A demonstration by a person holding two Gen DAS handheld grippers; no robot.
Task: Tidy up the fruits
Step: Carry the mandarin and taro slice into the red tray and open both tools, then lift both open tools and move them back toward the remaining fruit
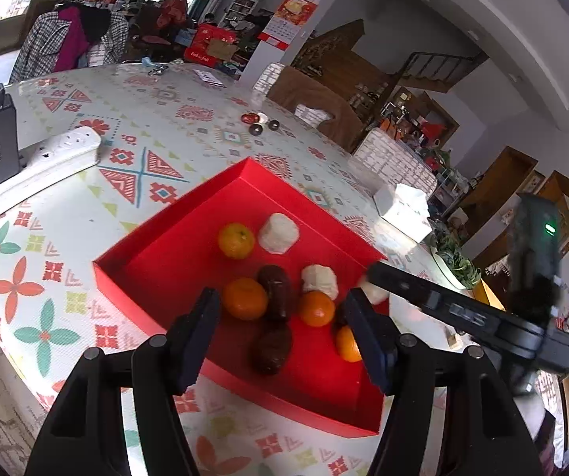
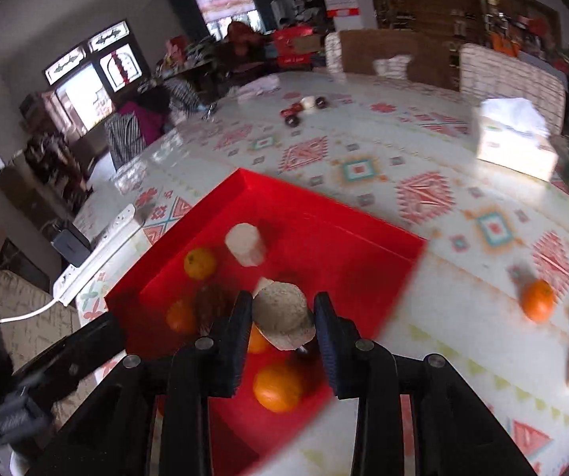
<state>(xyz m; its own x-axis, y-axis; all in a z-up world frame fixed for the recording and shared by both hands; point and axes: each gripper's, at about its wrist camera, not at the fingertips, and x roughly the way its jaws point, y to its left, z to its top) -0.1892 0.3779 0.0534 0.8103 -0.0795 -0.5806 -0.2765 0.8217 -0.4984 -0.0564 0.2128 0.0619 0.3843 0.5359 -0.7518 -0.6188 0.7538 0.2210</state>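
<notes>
Right gripper [image 2: 283, 319], mine, clamps a pale peeled fruit [image 2: 283, 317] above the red tray's [image 2: 364, 234] near side; left gripper [image 1: 280, 333] hovers agape. Next, I judge: lower, release among the oranges [image 2: 277, 386].

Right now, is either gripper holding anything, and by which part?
The right gripper holds a pale whitish fruit by its two opposite sides, above the red tray. The left gripper is open and holds nothing.

Fruit-filled red tray [image 1: 189, 214], patterned table [image 1: 86, 214]
</notes>
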